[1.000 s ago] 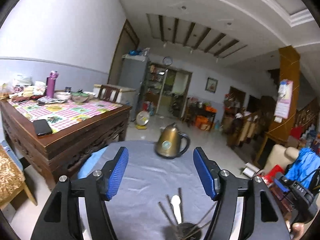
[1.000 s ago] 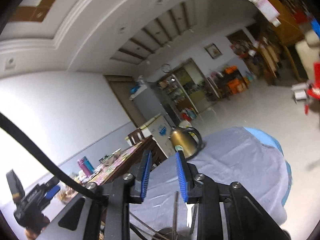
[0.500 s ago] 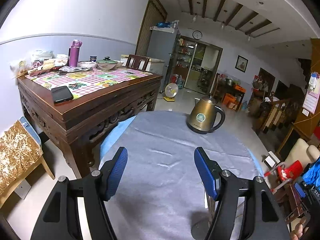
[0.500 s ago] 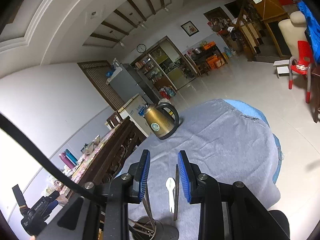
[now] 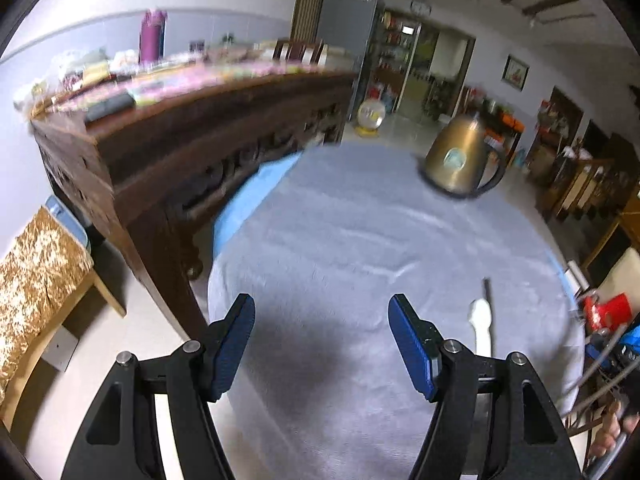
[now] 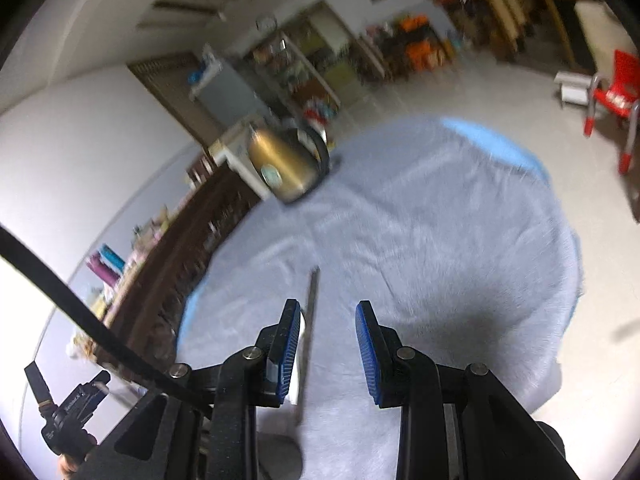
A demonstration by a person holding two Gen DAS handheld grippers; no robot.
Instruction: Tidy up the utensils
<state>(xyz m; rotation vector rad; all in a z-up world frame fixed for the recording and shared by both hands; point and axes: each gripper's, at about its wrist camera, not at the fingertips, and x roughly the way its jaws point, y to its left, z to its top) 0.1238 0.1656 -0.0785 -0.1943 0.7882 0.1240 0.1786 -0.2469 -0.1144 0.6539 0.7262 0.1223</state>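
Over the grey cloth of the round table (image 5: 344,264) my left gripper (image 5: 322,340) hangs open, nothing between its blue pads. A white spoon (image 5: 482,324) and a thin dark stick (image 5: 487,288) rise just right of its right finger; their lower ends are hidden behind it. My right gripper (image 6: 328,344) is also open above the cloth (image 6: 440,248). A chopstick (image 6: 310,320) stands just beyond its left pad, apart from both pads. A blurred grey utensil holder (image 6: 280,452) shows low between the fingers.
A gold kettle (image 5: 460,164) stands at the table's far side. A dark carved wooden table (image 5: 192,152) with clutter on top runs close along the left edge. A red chair (image 6: 612,96) stands on the floor at right. A hand holds a black device (image 6: 72,412) at lower left.
Both grippers have dropped and tipped downward: the ceiling has left view and the grey cloth now fills the frames. The jaws keep the same width. The utensils sit further right in the left view.
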